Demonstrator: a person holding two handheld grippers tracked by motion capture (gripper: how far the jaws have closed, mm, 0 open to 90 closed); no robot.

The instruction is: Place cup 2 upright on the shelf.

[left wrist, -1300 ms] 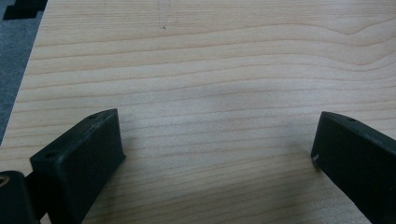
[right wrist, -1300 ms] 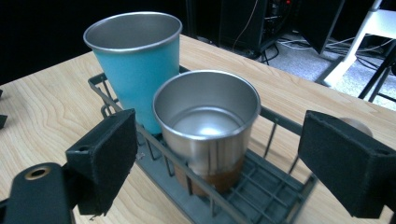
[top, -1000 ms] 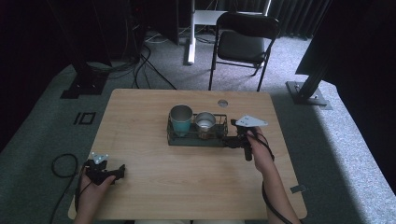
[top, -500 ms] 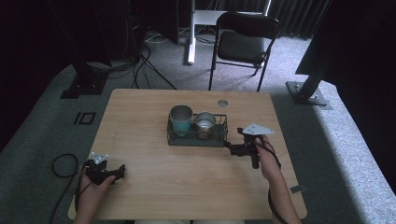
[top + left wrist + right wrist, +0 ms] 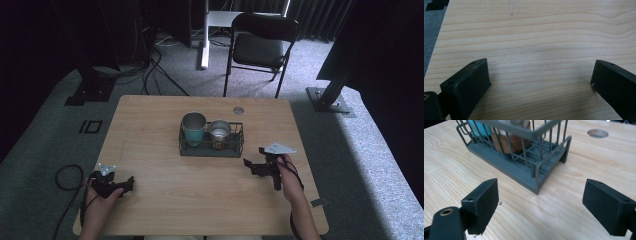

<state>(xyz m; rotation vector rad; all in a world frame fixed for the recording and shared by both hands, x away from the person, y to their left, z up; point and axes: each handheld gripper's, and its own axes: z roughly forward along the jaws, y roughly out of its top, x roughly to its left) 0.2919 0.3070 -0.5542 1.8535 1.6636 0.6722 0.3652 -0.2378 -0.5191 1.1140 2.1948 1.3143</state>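
Note:
A dark wire rack (image 5: 210, 147) stands in the middle of the wooden table (image 5: 165, 200). It holds a teal cup (image 5: 194, 128) at its left and a metal cup with a copper-coloured body (image 5: 219, 133) beside it. My right gripper (image 5: 253, 156) is open, a short way off the rack's near right corner, and holds nothing. In the right gripper view the rack (image 5: 524, 170) and both cups (image 5: 509, 142) (image 5: 480, 130) lie just beyond the open right gripper (image 5: 541, 195). My left gripper (image 5: 129, 184) rests open at the table's front left, over bare wood (image 5: 536, 30).
A round cable hole (image 5: 238, 110) sits in the table behind the rack. A black folding chair (image 5: 260, 45) stands beyond the far edge. Cables lie on the grey carpet at the left (image 5: 65, 175). A piece of tape (image 5: 318, 202) marks the table's front right.
My right gripper has drawn back from the rack's right end toward the front of the table. The left gripper has stayed put.

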